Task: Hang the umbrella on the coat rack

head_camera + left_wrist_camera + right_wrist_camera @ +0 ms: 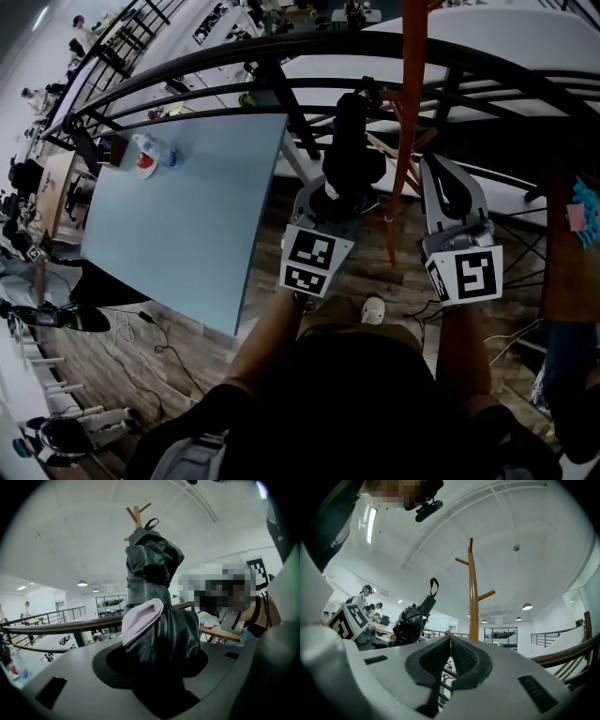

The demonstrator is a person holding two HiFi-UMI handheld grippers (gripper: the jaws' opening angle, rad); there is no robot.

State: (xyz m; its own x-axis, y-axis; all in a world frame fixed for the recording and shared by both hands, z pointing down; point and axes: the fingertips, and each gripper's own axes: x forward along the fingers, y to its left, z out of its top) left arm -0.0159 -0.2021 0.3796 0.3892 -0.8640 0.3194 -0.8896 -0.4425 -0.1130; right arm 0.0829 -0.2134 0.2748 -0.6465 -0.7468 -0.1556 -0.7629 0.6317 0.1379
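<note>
A folded black umbrella [350, 141] stands upright in my left gripper [339, 192], whose jaws are shut on its lower part. In the left gripper view the umbrella [152, 573] fills the middle, a pale lilac strap [140, 618] hangs on it, and its wrist loop [151, 524] tops it. The wooden coat rack [412, 94] rises just right of the umbrella; its pegs [136, 513] show behind the umbrella's tip. My right gripper [445, 178] is beside the pole, shut and empty. The right gripper view shows the rack [473, 592] ahead and the umbrella [412, 618] to the left.
A light blue table [187, 216] with a bottle and cup [145, 155] lies to the left. A black curved railing [281, 56] runs behind the rack. A wooden desk [567, 244] with small pink and blue items stands right. Cables [159, 342] lie on the plank floor.
</note>
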